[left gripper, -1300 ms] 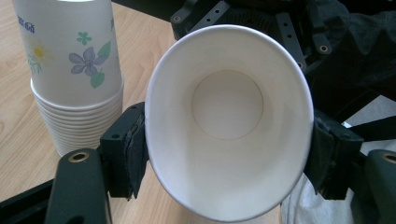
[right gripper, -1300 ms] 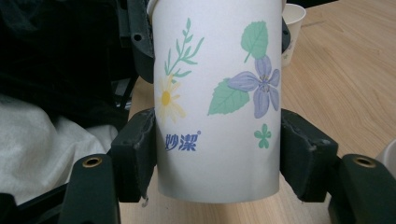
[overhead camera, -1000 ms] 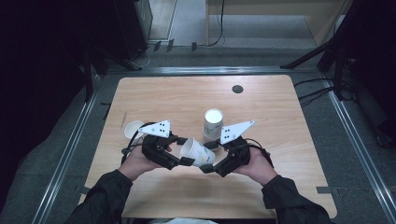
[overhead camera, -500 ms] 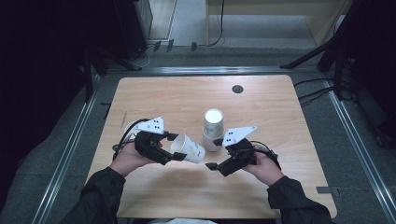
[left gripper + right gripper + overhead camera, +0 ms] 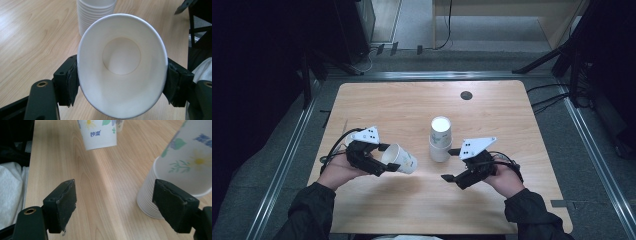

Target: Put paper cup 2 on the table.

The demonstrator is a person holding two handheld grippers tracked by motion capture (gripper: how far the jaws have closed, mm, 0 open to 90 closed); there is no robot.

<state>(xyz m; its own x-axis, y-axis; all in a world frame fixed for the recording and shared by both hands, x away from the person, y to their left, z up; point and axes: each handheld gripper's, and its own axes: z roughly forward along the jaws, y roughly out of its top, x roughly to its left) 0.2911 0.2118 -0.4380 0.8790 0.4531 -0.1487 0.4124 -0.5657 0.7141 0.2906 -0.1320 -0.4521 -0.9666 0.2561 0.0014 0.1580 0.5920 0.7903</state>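
Pulled leftward since the earlier frame, the paper cup is clamped sideways in the left gripper, while the right gripper, jaws apart and just closing slightly on nothing, is held beside the cup stack.

paper cup pulled leftward, away from right gripper

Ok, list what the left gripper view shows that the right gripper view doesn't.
Left gripper view: the paper cup's plain white inside, its rim squeezed oval between the left gripper's fingers. Right gripper view: the cup's flower print and lettering, and the right gripper's fingers, open, just closing slightly, nothing between them. Both: the stack of cups and the wooden table.
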